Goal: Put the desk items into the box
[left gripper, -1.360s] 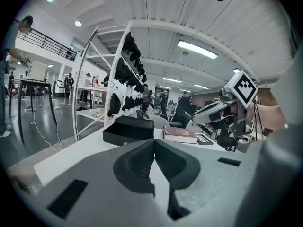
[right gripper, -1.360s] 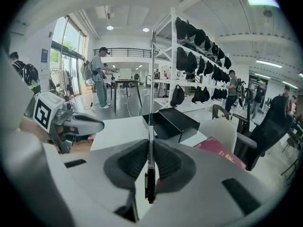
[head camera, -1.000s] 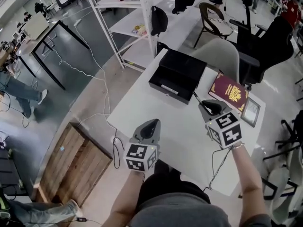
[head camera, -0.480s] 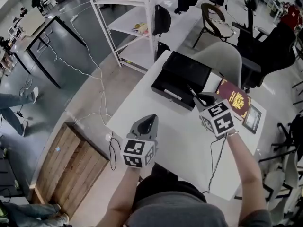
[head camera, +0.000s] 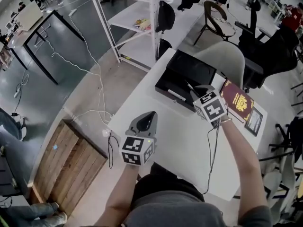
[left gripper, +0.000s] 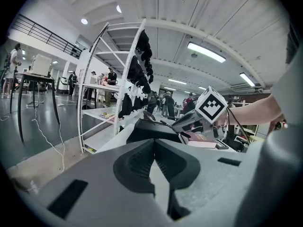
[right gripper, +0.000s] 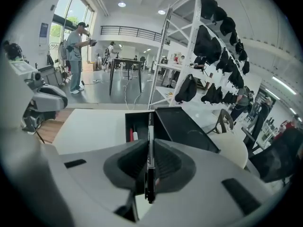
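A black box (head camera: 176,82) stands open on the white desk (head camera: 175,141), its lid (head camera: 196,69) tipped back. My right gripper (head camera: 197,91) hovers at the box's near right corner, shut on a black pen (right gripper: 150,151) that points over the open compartment (right gripper: 136,126), where a red and a white marker lie. My left gripper (head camera: 147,117) hangs over the desk's near left part, jaws shut with nothing between them (left gripper: 154,161). A maroon booklet (head camera: 239,100) and a small dark frame (head camera: 253,122) lie on the desk to the right.
A white shelf rack (head camera: 142,13) stands beyond the desk's far left corner. Grey and black chairs (head camera: 222,56) crowd the far side. A wooden pallet (head camera: 66,164) and cables (head camera: 102,112) lie on the floor to the left. People stand in the distance.
My right gripper has carried the pen forward and left, from over the bare desk to the edge of the box. The left gripper has stayed nearly where it was.
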A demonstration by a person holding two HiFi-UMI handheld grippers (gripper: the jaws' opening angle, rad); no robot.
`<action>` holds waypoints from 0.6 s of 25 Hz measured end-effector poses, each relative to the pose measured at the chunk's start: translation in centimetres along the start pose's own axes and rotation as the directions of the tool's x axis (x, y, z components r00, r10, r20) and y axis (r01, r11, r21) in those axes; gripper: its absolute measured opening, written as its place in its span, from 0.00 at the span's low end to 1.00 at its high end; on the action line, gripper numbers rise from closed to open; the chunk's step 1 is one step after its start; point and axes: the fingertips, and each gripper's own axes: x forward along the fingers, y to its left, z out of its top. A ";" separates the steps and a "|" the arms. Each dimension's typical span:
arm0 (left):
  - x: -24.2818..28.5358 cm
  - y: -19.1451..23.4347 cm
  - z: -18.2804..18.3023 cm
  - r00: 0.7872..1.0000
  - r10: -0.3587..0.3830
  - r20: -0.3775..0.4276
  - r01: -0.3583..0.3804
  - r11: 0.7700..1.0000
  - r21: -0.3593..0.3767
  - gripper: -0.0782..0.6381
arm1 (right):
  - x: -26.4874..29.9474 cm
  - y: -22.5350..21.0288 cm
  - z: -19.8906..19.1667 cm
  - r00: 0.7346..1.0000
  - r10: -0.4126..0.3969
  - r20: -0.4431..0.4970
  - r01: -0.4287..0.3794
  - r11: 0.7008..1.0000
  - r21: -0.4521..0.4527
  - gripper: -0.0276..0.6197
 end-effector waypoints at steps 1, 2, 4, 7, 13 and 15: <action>0.0 0.2 0.0 1.000 0.001 -0.001 -0.001 1.000 -0.002 0.12 | 0.6 0.0 0.0 1.000 0.008 -0.005 -0.008 1.000 0.006 0.12; 0.0 0.4 0.0 1.000 0.003 -0.001 -0.003 1.000 -0.004 0.12 | 1.2 0.1 0.0 1.000 0.016 -0.009 -0.016 1.000 0.012 0.12; -0.1 0.9 0.0 1.000 0.008 0.000 -0.008 1.000 -0.007 0.12 | 2.2 0.1 0.1 0.999 0.031 -0.019 -0.031 0.999 0.016 0.12; -0.1 1.6 0.1 1.000 0.016 0.002 -0.016 1.000 -0.015 0.12 | 3.4 0.0 0.0 0.998 0.042 -0.044 -0.042 0.999 0.010 0.12; -0.2 3.2 -0.4 0.999 0.030 -0.009 -0.031 0.999 -0.031 0.12 | 5.7 -0.4 0.1 0.995 0.046 -0.087 -0.047 0.999 -0.006 0.12; 0.0 3.5 -0.4 0.999 0.032 -0.012 -0.032 0.999 -0.035 0.12 | 6.5 -0.5 -0.1 0.993 0.050 -0.105 -0.051 0.999 -0.011 0.12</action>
